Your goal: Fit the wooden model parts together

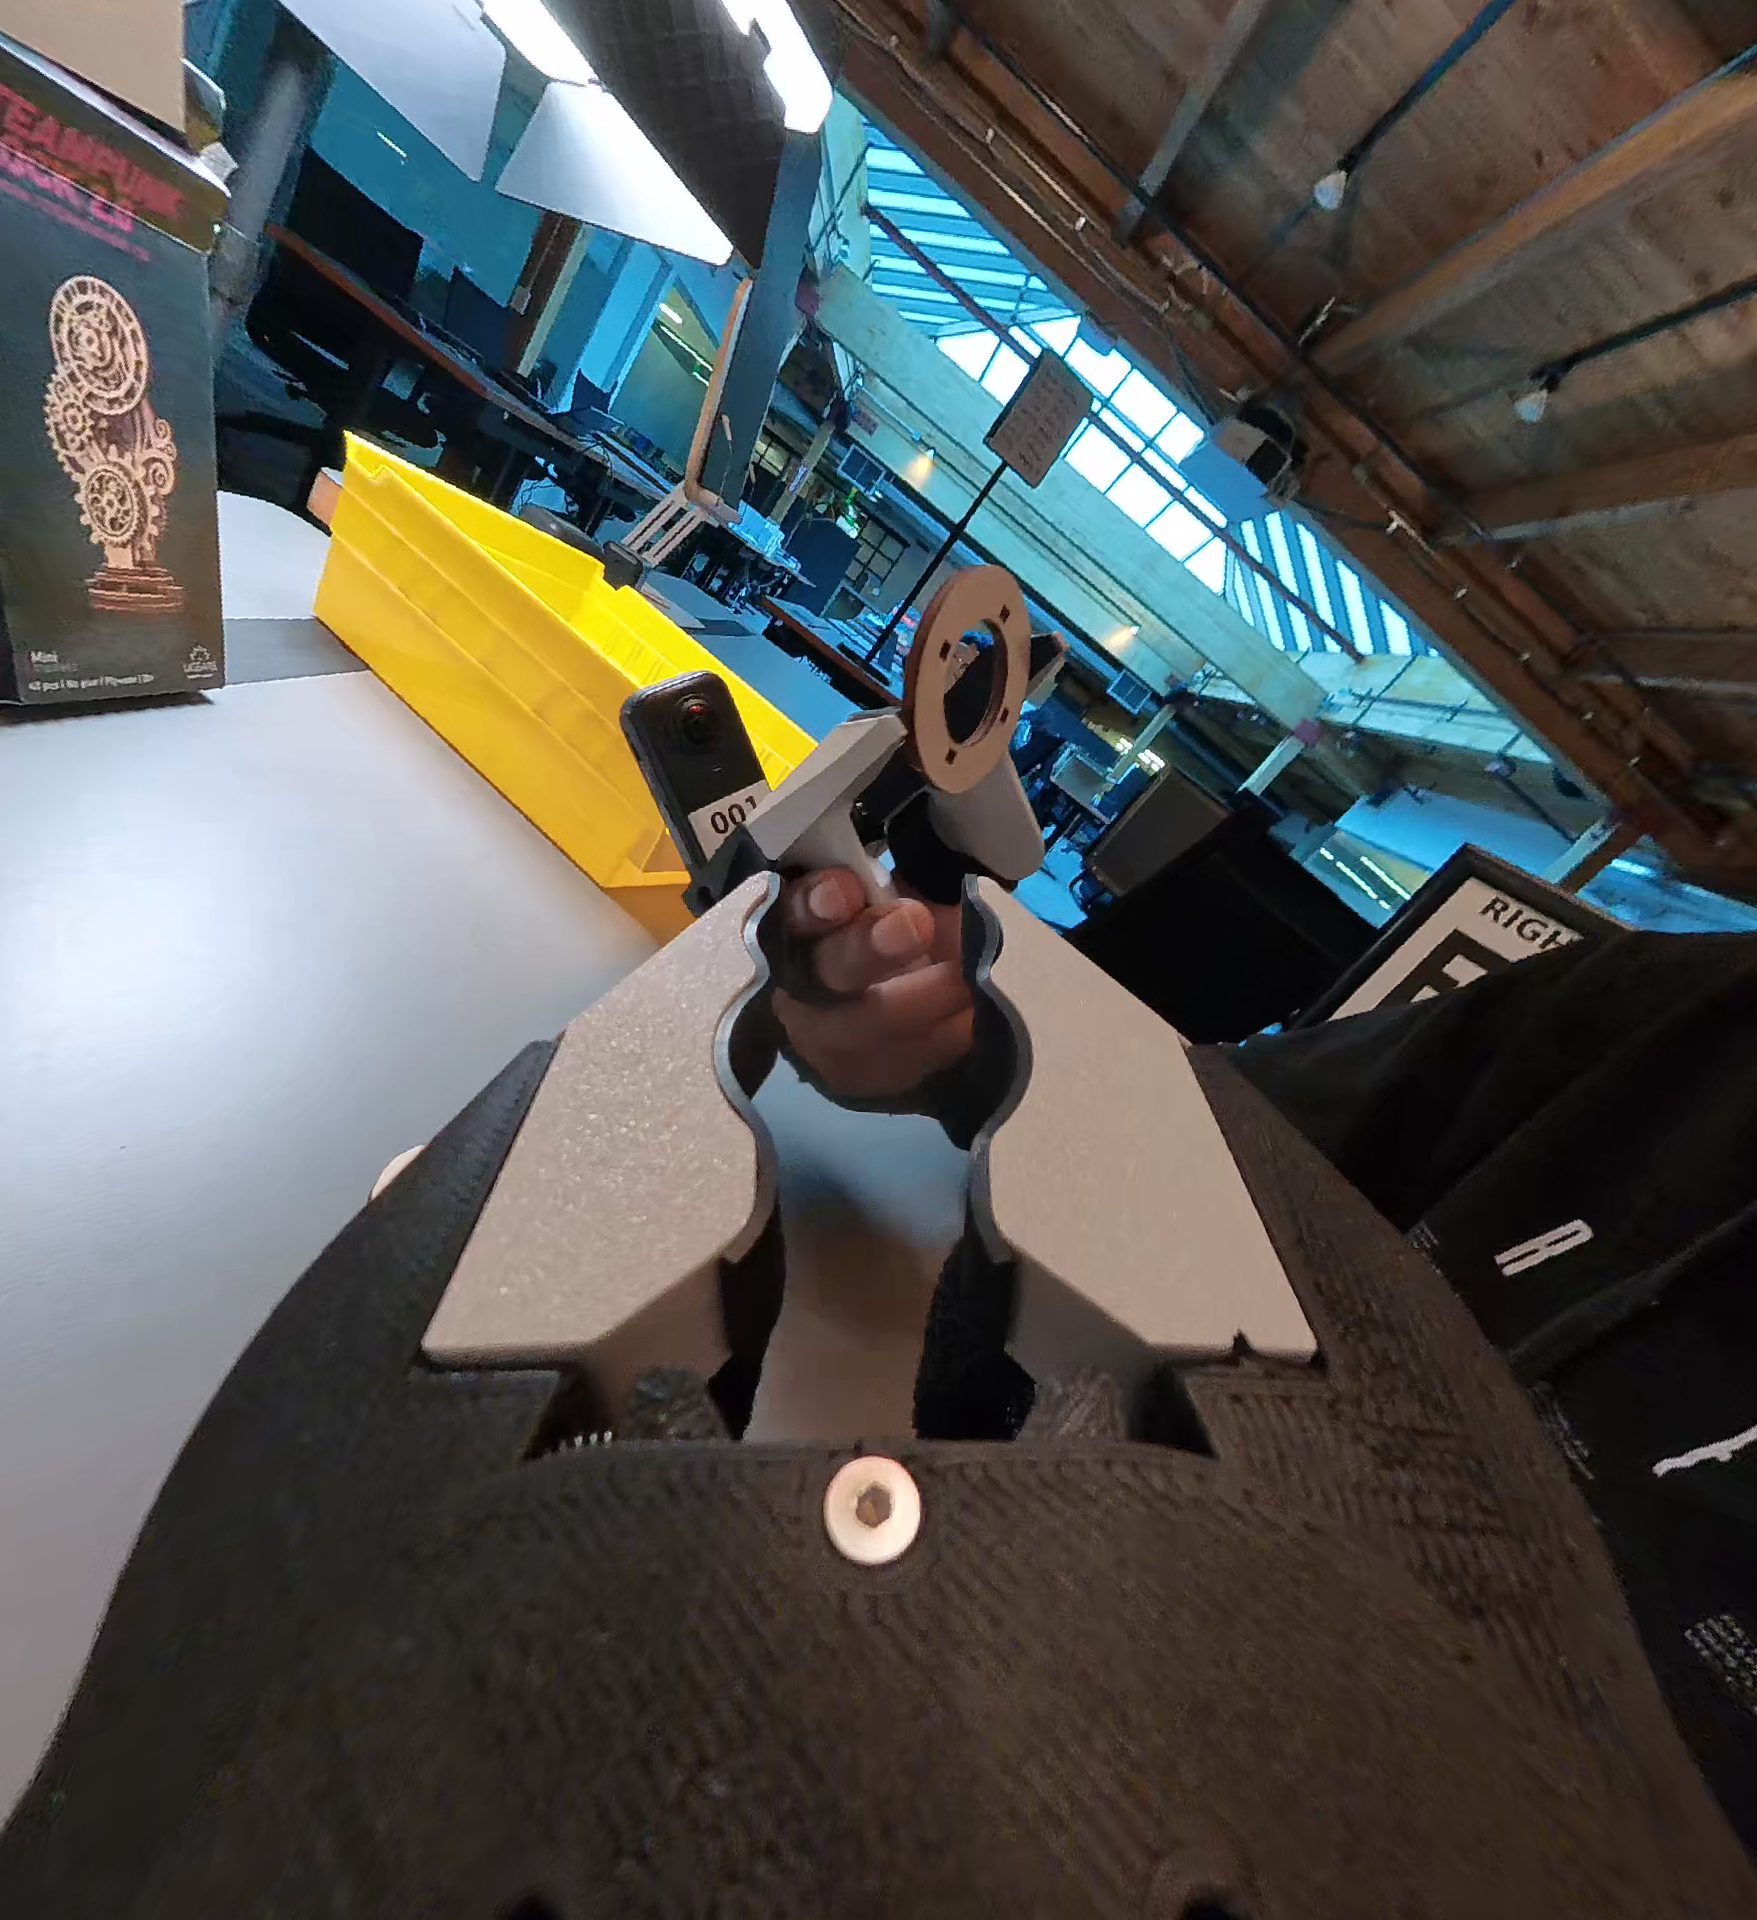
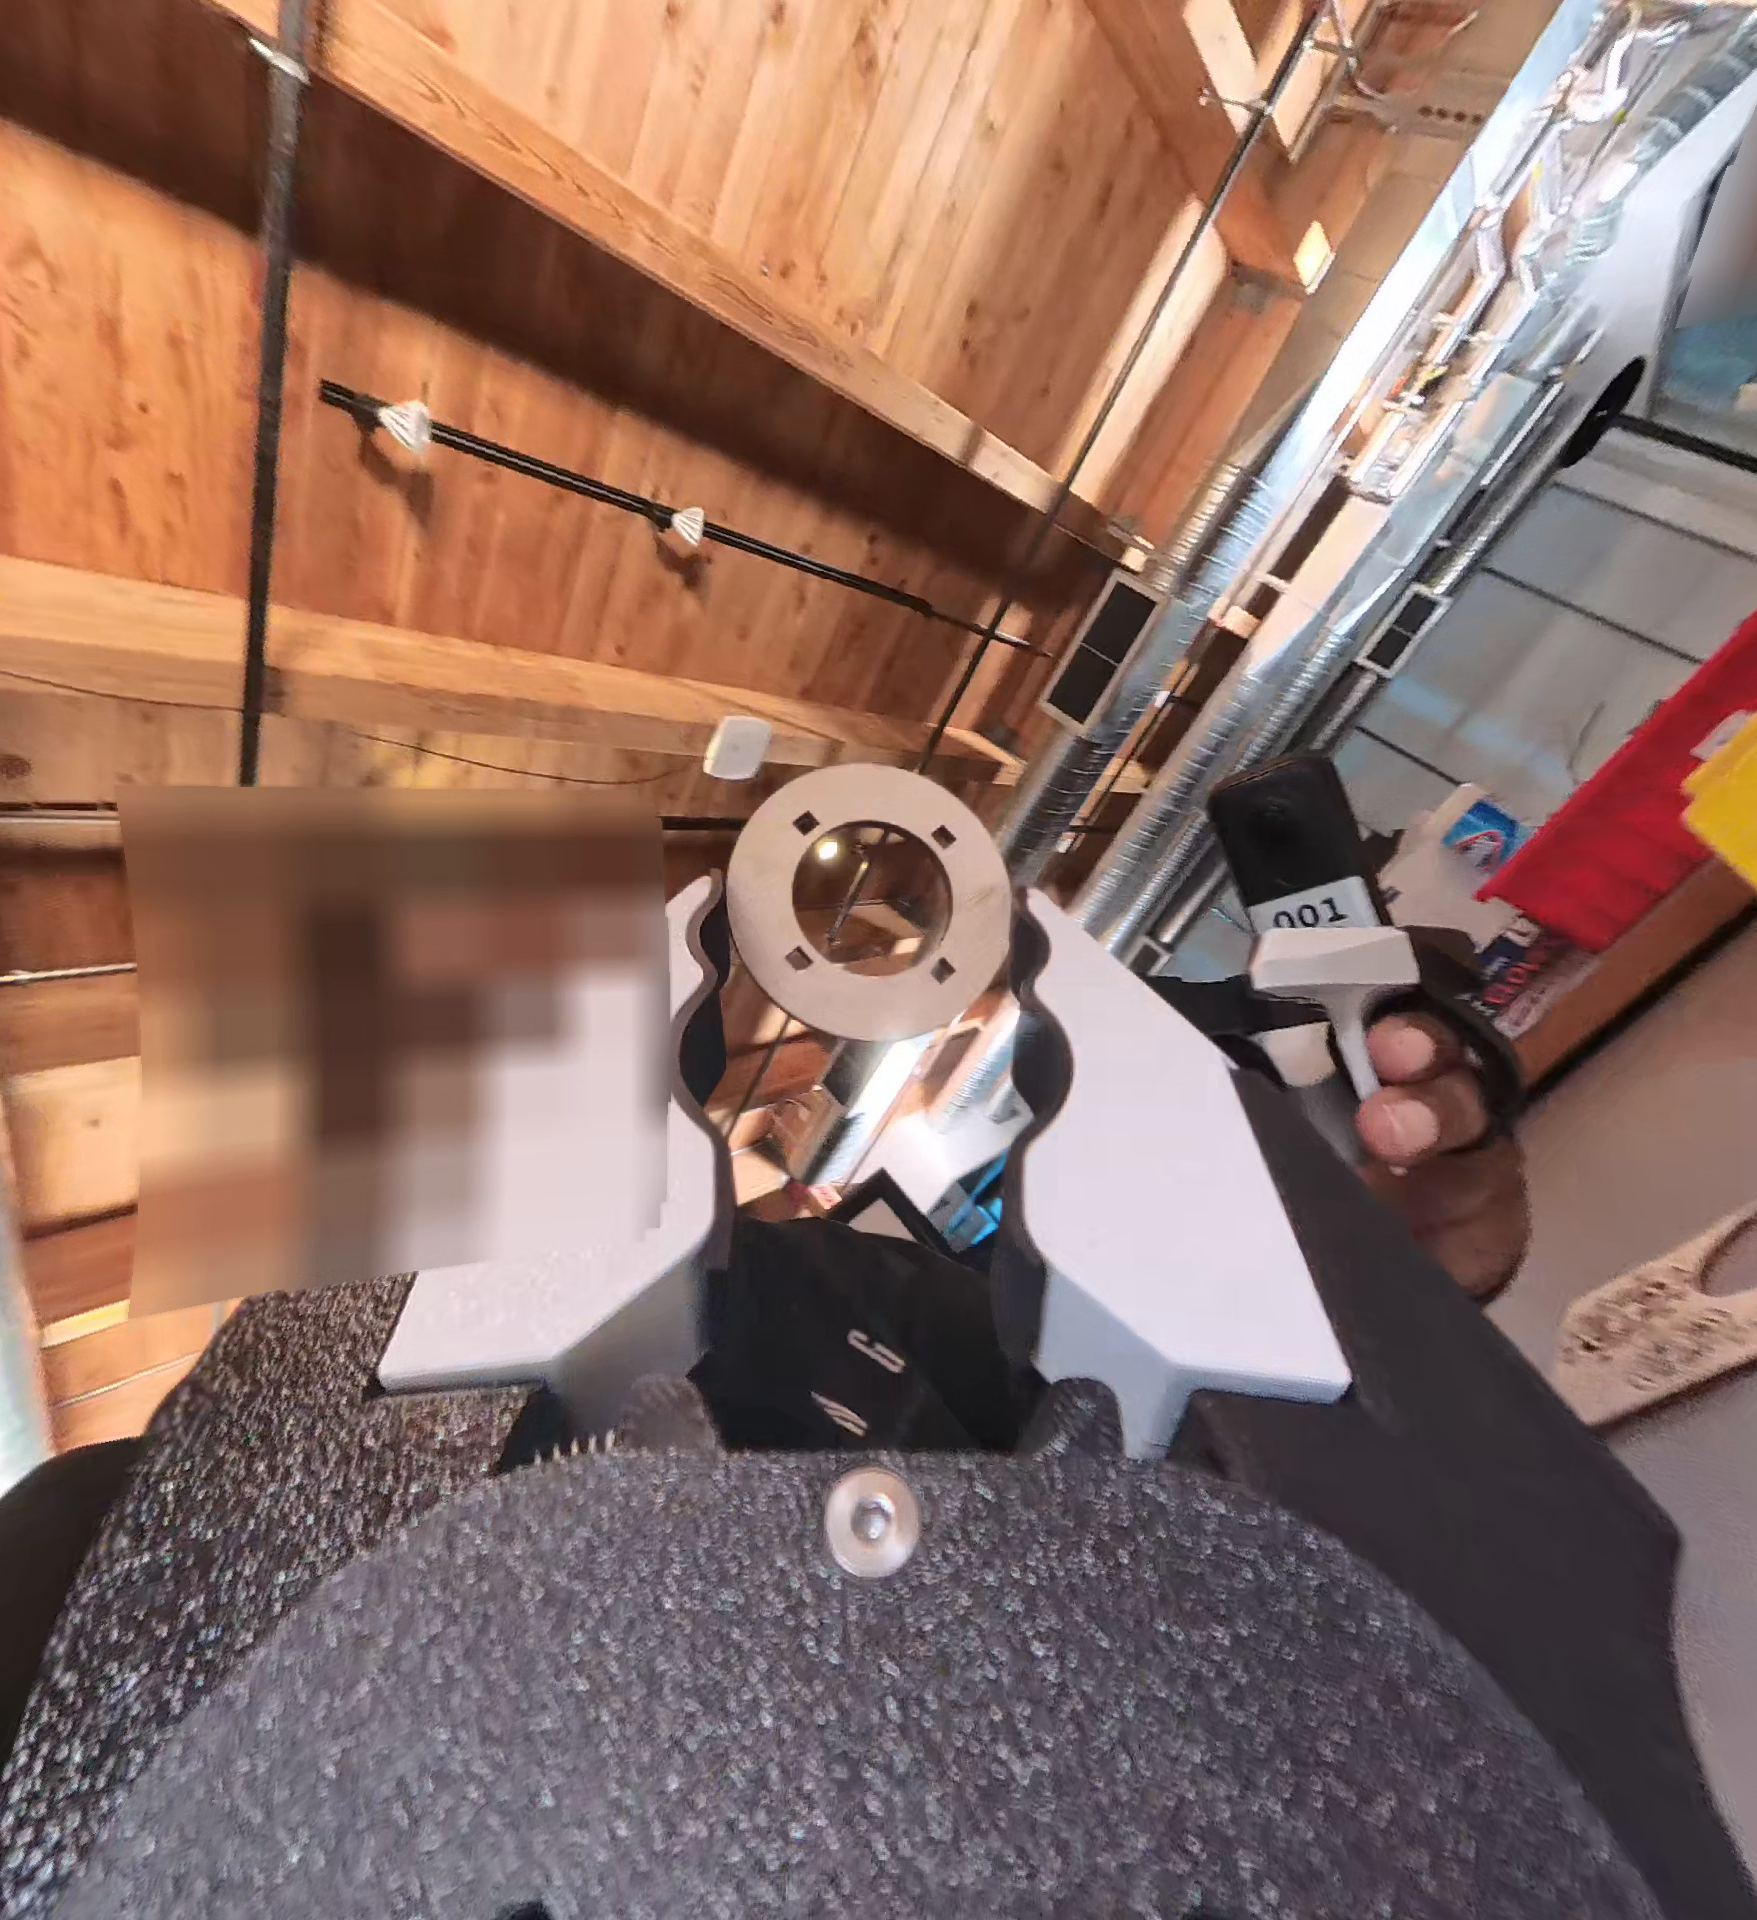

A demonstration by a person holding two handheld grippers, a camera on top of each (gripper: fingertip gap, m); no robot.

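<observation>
My right gripper [image 2: 869, 935] is shut on a flat wooden ring [image 2: 869, 914] with a big round hole and several small square slots. It holds the ring upright in the air, gripped by its edges. In the left wrist view the same ring [image 1: 967, 681] stands ahead of and above my left gripper [image 1: 869, 914], which is open and empty. A hand [image 1: 874, 987] holding the right gripper shows between my left fingers. A pale wooden sheet [image 2: 1726, 1299] with a round cut-out lies on the table at the right.
A black kit box [image 1: 74, 416] stands on the grey table [image 1: 178, 1039] at the far left. A yellow bin [image 1: 500, 644] sits beside it. Red and yellow bins [image 2: 1684, 810] show at the right in the right wrist view.
</observation>
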